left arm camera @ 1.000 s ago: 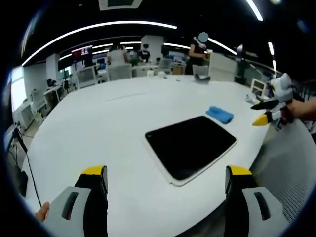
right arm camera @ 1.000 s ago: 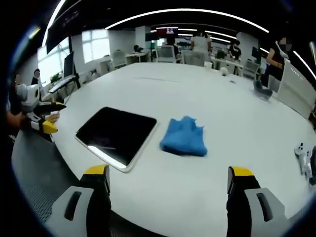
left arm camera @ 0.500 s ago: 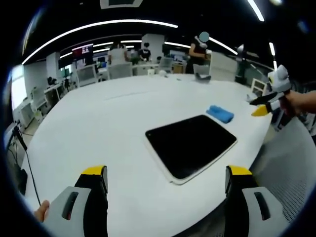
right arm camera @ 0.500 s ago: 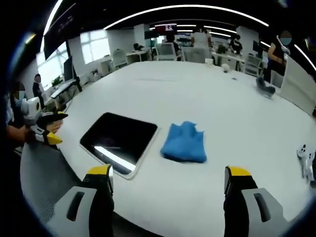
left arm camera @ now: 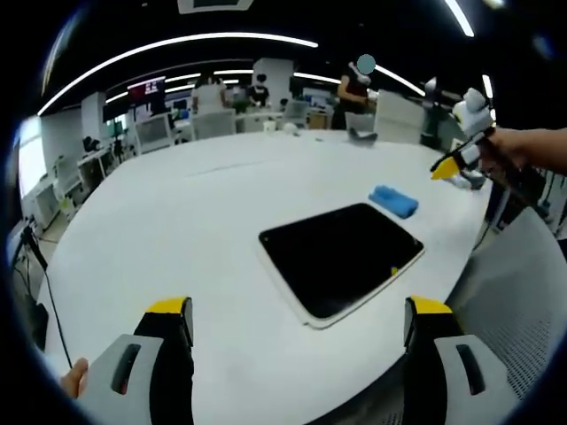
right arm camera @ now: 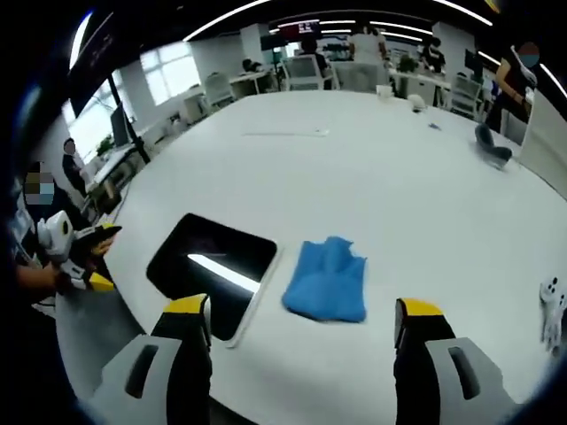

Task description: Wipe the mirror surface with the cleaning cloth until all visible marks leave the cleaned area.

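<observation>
Right gripper view: right hand-held gripper [right arm camera: 301, 323] spread wide, empty, above blue cleaning cloth [right arm camera: 326, 280] | cloth beside mirror [right arm camera: 211, 270] near surface [right arm camera: 372, 168] edge | left hand-held gripper [left arm camera: 297, 323] wide too | step: reaching for cloth | next: drop, pinch it

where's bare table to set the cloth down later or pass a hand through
Most of the white table is bare: the wide stretch beyond the mirror and blue cloth, and the strip between the cloth and the small white object at the edge. It is tightest where the cloth nearly meets the mirror's edge.
</observation>
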